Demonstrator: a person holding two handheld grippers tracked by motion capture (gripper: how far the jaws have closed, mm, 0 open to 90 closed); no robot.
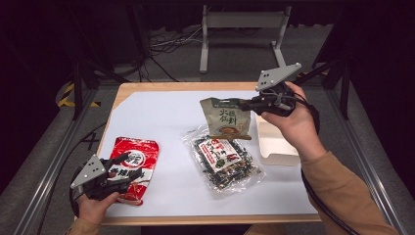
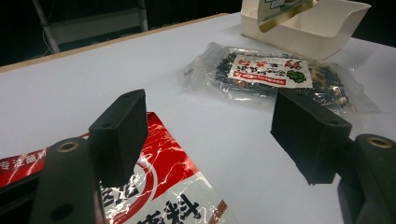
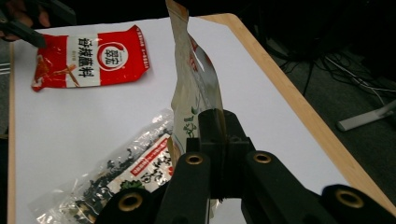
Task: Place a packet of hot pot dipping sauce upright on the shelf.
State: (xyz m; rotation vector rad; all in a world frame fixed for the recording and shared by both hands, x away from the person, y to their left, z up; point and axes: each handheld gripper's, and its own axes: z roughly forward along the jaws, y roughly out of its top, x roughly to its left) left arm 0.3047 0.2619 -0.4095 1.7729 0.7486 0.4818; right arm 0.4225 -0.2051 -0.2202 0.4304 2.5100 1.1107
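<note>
White counter (image 1: 161,117) centre frame: right tool (image 1: 254,104) grips the green pouch (image 1: 226,117) near the tray (image 1: 276,147); left tool (image 1: 128,177) gapes over the red packet (image 1: 134,159), unpicked.

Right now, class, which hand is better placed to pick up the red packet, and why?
Left. The left tongs hang open right over the red packet, while the right tongs are shut on the green packet.

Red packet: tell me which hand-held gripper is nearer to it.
Left. The left hand-held gripper hovers open over the red packet; the right hand-held gripper is across the table, clamping the green pouch.
</note>
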